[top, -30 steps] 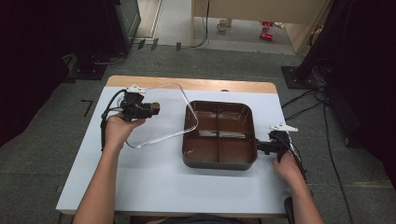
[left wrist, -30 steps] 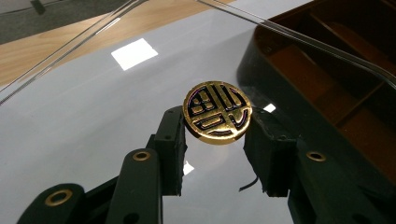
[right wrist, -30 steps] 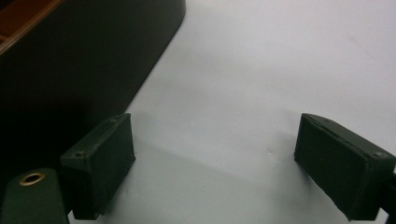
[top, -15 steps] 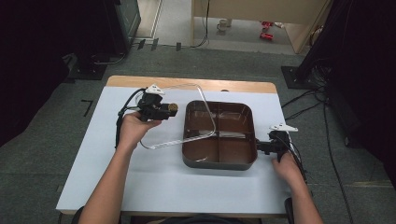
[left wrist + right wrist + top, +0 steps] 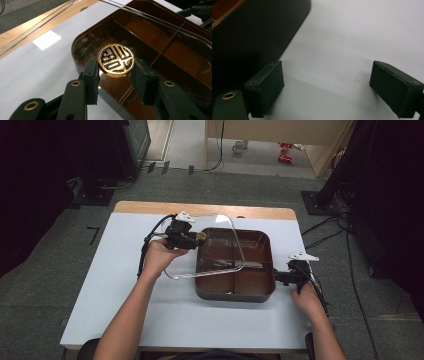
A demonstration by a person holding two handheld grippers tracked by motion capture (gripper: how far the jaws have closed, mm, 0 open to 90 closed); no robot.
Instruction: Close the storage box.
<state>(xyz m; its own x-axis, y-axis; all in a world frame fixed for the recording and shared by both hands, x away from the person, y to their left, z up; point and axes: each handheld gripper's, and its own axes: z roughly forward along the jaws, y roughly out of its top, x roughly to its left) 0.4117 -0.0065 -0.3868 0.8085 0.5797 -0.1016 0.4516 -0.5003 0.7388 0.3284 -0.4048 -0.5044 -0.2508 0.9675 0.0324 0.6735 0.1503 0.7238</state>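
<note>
White table [image 5: 125,290], wood strip along the far edge. Clear glass lid [image 5: 215,245]: over the left half of the brown divided pan [image 5: 260,290], tilted, carried by its gold knob [image 5: 116,60]. Your left gripper [image 5: 116,75] pinches that knob. Your right gripper [image 5: 325,87] sits beside the pan's right wall, jaws spread, holding nothing.

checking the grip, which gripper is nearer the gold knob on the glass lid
Left. The left gripper has its jaws shut on the gold knob; the right gripper rests on the table beside the pan's right side.
</note>
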